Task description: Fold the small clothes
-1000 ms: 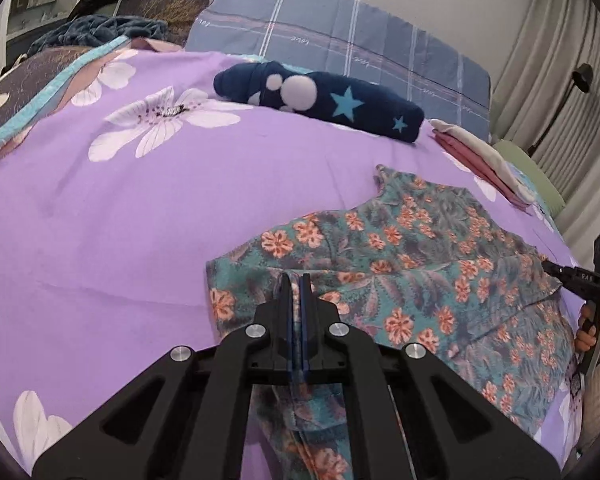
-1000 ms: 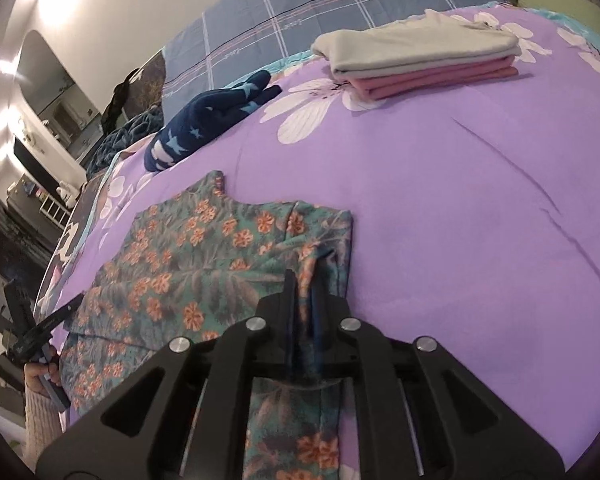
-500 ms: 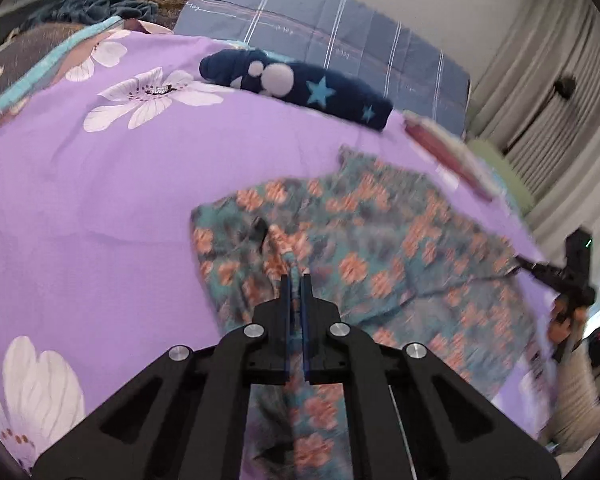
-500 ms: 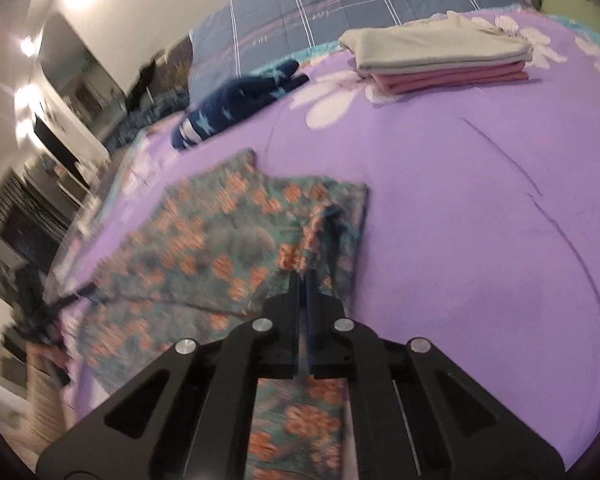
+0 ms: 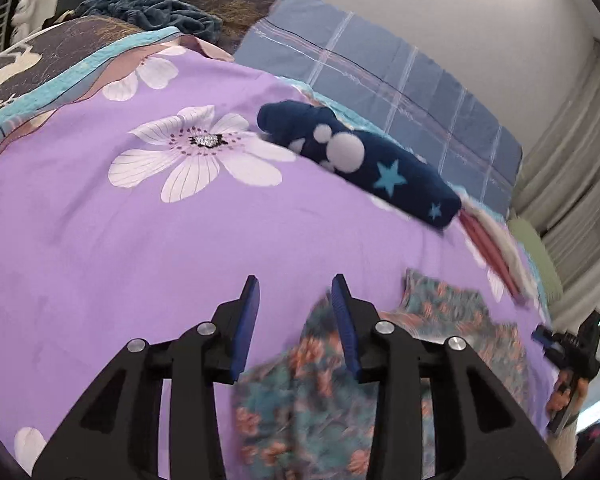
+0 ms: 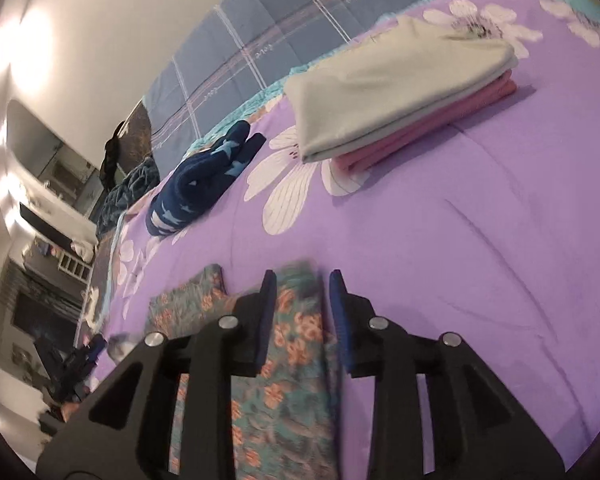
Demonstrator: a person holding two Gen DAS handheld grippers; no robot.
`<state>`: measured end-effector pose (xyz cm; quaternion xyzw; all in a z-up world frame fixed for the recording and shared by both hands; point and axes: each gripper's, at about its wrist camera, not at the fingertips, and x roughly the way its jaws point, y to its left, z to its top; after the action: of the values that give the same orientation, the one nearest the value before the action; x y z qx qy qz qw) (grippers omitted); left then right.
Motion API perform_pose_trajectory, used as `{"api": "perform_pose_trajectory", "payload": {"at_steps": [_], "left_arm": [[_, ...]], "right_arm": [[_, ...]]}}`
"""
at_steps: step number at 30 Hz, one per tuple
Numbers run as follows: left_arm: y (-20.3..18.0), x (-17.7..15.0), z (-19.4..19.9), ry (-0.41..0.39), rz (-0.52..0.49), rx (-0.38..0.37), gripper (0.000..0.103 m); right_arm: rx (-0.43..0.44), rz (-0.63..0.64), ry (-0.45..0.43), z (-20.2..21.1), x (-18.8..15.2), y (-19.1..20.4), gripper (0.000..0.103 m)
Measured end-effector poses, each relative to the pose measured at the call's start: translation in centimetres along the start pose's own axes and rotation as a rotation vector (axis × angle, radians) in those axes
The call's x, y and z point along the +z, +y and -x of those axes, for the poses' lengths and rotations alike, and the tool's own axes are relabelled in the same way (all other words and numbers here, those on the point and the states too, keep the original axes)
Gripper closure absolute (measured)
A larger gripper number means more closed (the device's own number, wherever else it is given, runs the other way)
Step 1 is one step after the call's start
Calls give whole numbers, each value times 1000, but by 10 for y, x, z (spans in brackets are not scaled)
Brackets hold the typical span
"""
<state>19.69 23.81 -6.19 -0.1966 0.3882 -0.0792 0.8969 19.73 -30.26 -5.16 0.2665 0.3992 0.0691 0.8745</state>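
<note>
A teal garment with orange flowers [image 5: 300,392] lies on the purple bedspread [image 5: 100,240]. My left gripper [image 5: 294,284] is open and empty, raised above the garment's left edge. In the right wrist view the garment [image 6: 296,360] lies under and between the fingers of my right gripper [image 6: 302,278], which is open and holds nothing. The right gripper also shows at the far right of the left wrist view [image 5: 540,336]. The garment is blurred in both views.
A rolled navy garment with stars [image 5: 360,164] lies farther back. A stack of folded grey and pink clothes [image 6: 400,92] sits at the back right. A blue plaid pillow [image 5: 380,80] lies at the head of the bed. Dark bedding [image 5: 148,12] is piled back left.
Both grippers were shut on the floral garment's edges and lifted them. Now both are open, the garment has dropped onto the bed, and both cameras have tilted up.
</note>
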Motion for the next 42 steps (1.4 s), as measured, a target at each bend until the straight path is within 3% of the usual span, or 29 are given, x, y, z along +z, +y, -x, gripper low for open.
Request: {"api": "perform_pose_trajectory", "payload": {"at_steps": [3,10,13,14,15,16,17,23,27,30,33,35,37,39,42], "left_arm": [[-1,-9,-3,43,-71,-4,53],[-10,-14,-41,183,-177,3,53],[-17,-6,-57,191,-223,16,53],[-19,-4,-60,195,-226,9,54],[-20,-2,-61,194,-227,4,77],[-22,0,-63,201,-228,-14,98],[-24,2,-62,199,-221,-11,99],[-39,16,4,-21,-256,-45,99],[-45,38,10,-85,-287,-2,99],[-44,43,-19,-45,-309,42,98],[-38,35,-66,70,-327,104,98],[-32,20,-93,146,-344,165,94],[-32,12,-89,116,-369,172,92],[-30,14,-79,111,-348,182,66],[-28,10,-48,77,-334,156,65]], "right_arm": [[-25,88,26,0,-4,0,69],[-28,229,136,-38,-2,24,54],[-37,244,171,-61,3,31,53],[-52,257,172,-67,3,34,63],[-59,264,180,-72,4,36,93],[-57,259,186,-73,5,36,97],[-58,252,166,-70,5,37,97],[76,270,-19,-8,21,57,97],[45,297,-66,-13,40,71,97],[-32,269,10,-56,48,62,95],[-112,234,116,-102,42,45,90],[-130,232,128,-111,35,37,89],[-100,222,116,-102,32,36,85],[-104,228,107,-90,32,34,76],[-119,252,93,-67,28,32,74]]}}
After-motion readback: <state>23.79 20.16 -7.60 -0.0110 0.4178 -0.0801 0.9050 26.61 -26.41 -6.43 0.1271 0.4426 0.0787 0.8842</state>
